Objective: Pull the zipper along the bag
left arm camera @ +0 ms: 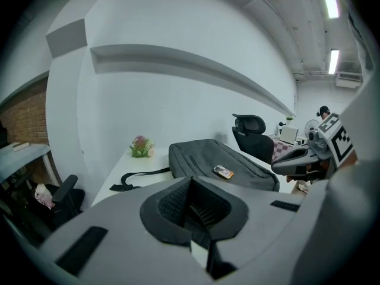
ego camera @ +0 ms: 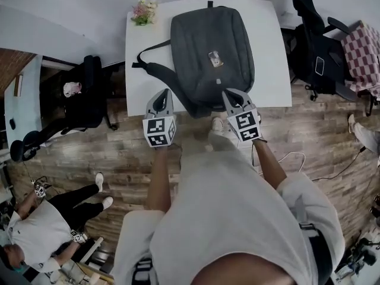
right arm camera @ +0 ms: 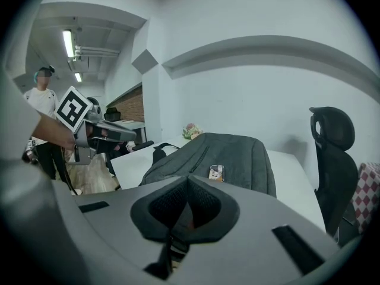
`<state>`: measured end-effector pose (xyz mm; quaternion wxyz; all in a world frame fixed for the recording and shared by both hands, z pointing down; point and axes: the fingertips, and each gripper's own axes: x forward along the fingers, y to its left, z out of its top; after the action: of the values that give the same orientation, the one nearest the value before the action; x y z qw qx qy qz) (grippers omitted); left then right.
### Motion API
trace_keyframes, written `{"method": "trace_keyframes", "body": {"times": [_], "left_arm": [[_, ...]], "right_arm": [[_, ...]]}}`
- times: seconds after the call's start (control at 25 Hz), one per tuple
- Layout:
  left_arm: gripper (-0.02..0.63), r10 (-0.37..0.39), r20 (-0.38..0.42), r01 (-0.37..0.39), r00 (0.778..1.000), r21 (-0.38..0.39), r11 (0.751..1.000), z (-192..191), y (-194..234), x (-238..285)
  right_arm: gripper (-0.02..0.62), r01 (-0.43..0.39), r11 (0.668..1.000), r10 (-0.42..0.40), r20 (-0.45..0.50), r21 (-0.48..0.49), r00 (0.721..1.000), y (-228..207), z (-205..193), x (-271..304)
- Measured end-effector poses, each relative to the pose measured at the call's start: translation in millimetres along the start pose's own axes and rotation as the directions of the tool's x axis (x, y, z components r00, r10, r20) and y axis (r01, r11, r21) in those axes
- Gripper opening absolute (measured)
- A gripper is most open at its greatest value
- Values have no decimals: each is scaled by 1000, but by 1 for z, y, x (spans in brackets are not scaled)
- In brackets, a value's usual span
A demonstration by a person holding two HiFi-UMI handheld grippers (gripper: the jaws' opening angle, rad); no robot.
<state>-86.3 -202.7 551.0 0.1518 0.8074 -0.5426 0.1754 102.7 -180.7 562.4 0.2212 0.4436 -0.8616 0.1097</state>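
Hovering at near edge of grey backpack (ego camera: 212, 52); left gripper (ego camera: 161, 97), right gripper (ego camera: 233, 94) both closed, empty; open jaws, find zipper pull, brace fabric.

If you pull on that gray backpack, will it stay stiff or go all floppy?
Probably floppy: the backpack is soft-looking cloth lying flat, its strap trailing loosely over the table. It may slide on that smooth white top unless held down. It looks rather flat, so perhaps light.
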Motion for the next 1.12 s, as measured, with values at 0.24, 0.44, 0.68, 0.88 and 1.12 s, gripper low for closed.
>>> {"method": "trace_keyframes", "body": {"times": [0.24,0.44,0.68,0.88,1.12], "left_arm": [[26,-7,-31,7,1000,-5,1000,-10,9,13],[26,-53,-48,53,997,-3,999,-15,19,25],[26,-110,-71,111,991,2,994,-25,23,32],[26,-136,-97,138,986,13,990,-33,26,38],[26,-182,-158,191,971,50,980,-50,22,49]], "right_arm": [[14,-18,996,12,-61,-89,998,-1,-10,14],[14,-60,963,24,-136,-262,990,14,-16,26],[14,-154,862,37,-243,-483,969,34,-31,31],[49,-261,838,121,-304,-478,945,57,-38,31],[221,-359,811,164,-409,-463,898,73,-65,45]]}}
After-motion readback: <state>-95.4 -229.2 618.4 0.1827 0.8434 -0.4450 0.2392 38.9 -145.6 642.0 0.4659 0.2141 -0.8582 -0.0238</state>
